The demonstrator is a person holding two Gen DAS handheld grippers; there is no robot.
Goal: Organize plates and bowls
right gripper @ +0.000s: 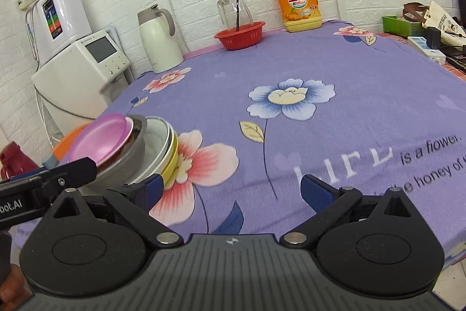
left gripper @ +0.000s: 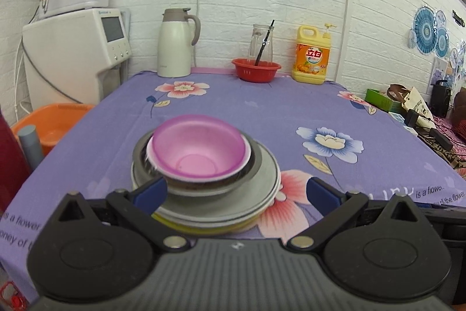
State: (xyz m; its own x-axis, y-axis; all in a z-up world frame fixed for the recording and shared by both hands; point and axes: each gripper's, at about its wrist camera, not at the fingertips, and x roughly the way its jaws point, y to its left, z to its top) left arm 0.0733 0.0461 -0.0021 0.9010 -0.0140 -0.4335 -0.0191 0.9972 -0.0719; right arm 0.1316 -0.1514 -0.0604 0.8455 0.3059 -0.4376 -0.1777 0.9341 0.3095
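While stacked: the pink bowl (left gripper: 198, 147) sits in a steel bowl (left gripper: 142, 156), on plates (left gripper: 262, 179), near the front-left of the table (left gripper: 291, 112).
Lie from jaws: the stack is dead ahead of the left gripper (left gripper: 236, 191), partly between its fingers; it lies off to the left of the right gripper (right gripper: 230, 191).
Nearer: left, I judge.
Jaws: both spread wide, pinching nothing.
Axis: round stack, no long axis.

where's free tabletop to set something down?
Open: the purple cloth from the dish stack back to the rear row, and its whole right side. Crowded: back edge, with white jug, red basket, detergent bottle.
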